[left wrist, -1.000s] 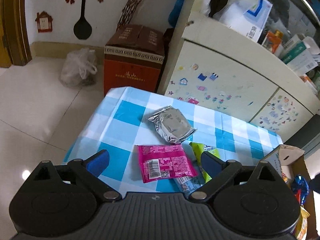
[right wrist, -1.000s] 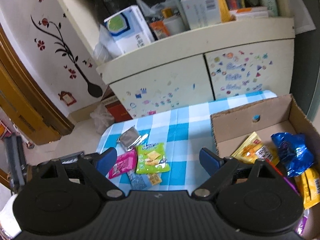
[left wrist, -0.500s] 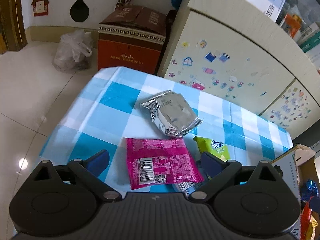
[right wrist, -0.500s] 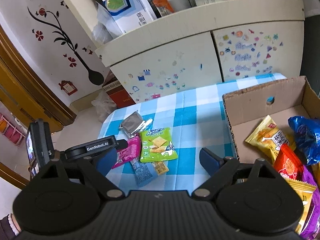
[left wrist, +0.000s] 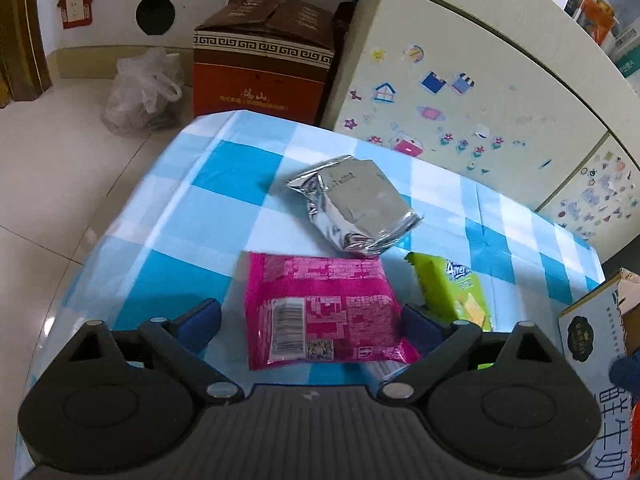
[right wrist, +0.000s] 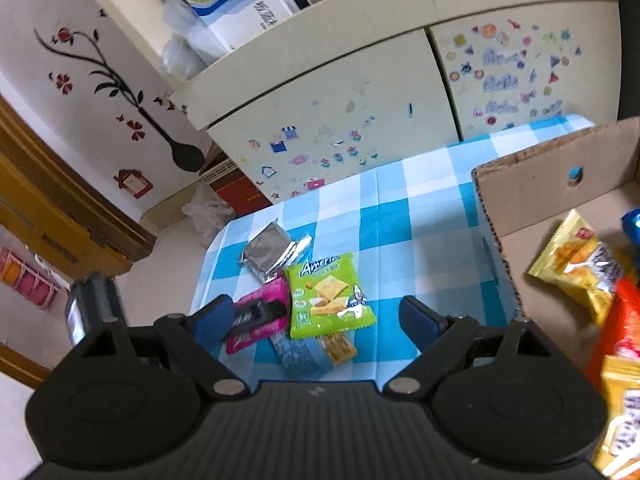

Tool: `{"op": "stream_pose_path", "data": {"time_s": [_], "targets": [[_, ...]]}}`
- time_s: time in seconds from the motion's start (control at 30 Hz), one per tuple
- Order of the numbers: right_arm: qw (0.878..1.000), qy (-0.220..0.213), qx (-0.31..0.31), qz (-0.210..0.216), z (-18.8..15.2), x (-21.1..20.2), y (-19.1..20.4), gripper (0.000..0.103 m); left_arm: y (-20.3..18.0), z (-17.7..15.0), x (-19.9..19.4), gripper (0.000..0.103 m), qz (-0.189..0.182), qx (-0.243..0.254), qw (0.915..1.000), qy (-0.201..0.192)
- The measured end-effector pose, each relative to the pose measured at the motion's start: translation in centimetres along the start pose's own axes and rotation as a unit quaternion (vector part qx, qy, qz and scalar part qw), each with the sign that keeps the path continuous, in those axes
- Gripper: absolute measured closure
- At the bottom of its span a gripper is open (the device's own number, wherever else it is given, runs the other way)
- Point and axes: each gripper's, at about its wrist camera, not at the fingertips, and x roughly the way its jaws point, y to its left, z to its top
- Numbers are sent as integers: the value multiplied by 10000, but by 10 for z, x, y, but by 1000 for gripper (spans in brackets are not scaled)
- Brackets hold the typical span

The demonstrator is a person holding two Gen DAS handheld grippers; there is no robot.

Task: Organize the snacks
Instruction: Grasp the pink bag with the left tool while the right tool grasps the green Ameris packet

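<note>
Both my grippers have come down closer to the snacks than a second ago. My left gripper (left wrist: 310, 320), its jaws just narrowing yet still wide, straddles the pink packet (left wrist: 320, 312) without pressing it. My right gripper (right wrist: 316, 318) hangs wide open, holding nothing, above the green packet (right wrist: 328, 296). All lie on the blue checked tablecloth (left wrist: 192, 208) beside the cream cabinet (right wrist: 340, 92).

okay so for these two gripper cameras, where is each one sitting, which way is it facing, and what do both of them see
Left wrist: on the left gripper, angled down at the pink packet between its open fingers and the silver packet; only the gripper shows.
Right wrist: on the right gripper, angled down at the green cracker packet and cardboard box; the left gripper shows too.
Shared: checked tablecloth, these three packets, stickered cabinet.
</note>
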Motion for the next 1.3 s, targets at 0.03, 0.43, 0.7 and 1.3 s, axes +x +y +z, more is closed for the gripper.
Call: {"op": "stream_pose_path", "data": {"time_s": [0.03, 0.43, 0.7, 1.3], "targets": [[10000, -3, 64, -1, 2, 5, -1, 13, 1, -1, -1, 8, 50, 35, 10000, 15], [9995, 263, -20, -168, 0, 66, -1, 13, 15, -4, -12, 15, -112, 117, 9999, 4], [9985, 400, -229, -301, -3, 95, 0, 14, -2, -3, -9, 10, 11, 1162, 9925, -372], [9952, 306, -742, -561, -5, 103, 11, 47, 0, -1, 4, 23, 107, 1107, 9934, -287]]}}
